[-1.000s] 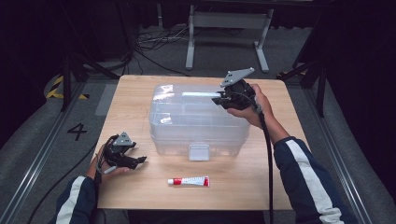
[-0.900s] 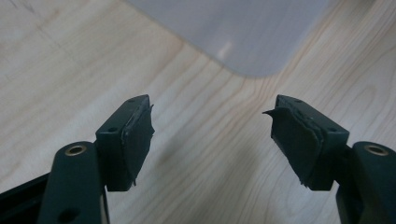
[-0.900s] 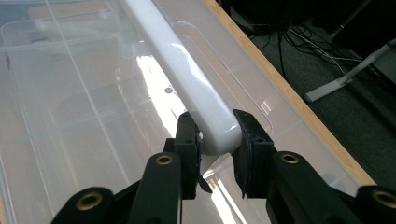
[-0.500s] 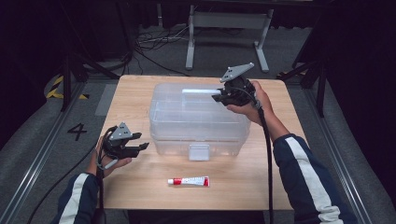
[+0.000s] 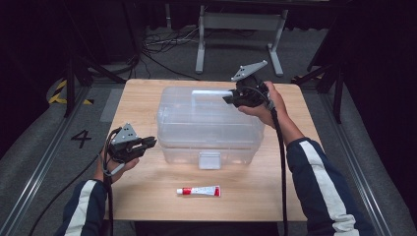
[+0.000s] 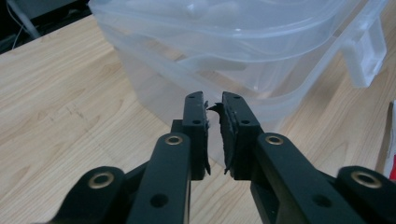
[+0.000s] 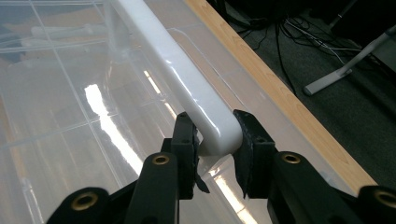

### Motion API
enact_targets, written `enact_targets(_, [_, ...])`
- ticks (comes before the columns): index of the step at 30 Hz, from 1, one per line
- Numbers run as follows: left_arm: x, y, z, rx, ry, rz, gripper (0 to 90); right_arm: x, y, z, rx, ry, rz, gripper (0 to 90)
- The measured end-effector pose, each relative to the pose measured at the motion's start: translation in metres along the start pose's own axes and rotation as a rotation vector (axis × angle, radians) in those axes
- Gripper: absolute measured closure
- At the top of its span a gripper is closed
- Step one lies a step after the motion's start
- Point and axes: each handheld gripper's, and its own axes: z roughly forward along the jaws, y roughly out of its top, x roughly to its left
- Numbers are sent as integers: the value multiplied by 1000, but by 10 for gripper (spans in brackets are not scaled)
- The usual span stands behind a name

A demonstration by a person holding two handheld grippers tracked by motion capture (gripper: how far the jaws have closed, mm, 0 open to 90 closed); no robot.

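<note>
A clear plastic storage box [image 5: 206, 123] with a lid stands mid-table. My right gripper [image 5: 227, 98] is at its far right corner, shut on the end of the white handle [image 5: 211, 92]. In the right gripper view the pads [image 7: 187, 135] press both sides of the handle [image 7: 177, 70]. My left gripper [image 5: 150, 142] hovers just left of the box's near left corner. Its jaws have just been closing and stand almost together with nothing between them, as the left gripper view [image 6: 214, 100] shows, facing the box wall [image 6: 233, 46].
A small red and white tube [image 5: 199, 191] lies on the wood near the table's front edge. The box's front latch [image 5: 210, 160] faces me. Dark floor, cables and a metal stand lie beyond the far edge.
My left gripper has risen off the table and come nearer the box's left corner, and its jaws have closed. The right gripper keeps its hold on the handle.
</note>
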Motion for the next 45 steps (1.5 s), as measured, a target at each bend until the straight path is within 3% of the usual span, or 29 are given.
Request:
enact_targets(12, [1,9,6,-37,2,-6,890,-1,2,0,11,1,5,713])
enact_targets(20, [0,13,7,-28,13,7,894,0,2,0,6,-20,4,685])
enact_targets(26, [0,14,6,-22,22,18,894,4,1,-11,-7,-54,-27,659])
enact_targets(33, [3,16,6,-23,31,20,894,0,-9,-31,-61,-85,-16,632])
enact_targets(38, [4,17,6,-25,41,15,895,-6,-33,-60,-138,-122,-1,607])
enact_targets(40, [4,17,6,-25,49,17,895,-7,-38,-65,-156,-125,5,600])
enact_targets(45, [5,19,4,-31,55,14,894,-10,-71,-82,-175,-196,-3,556])
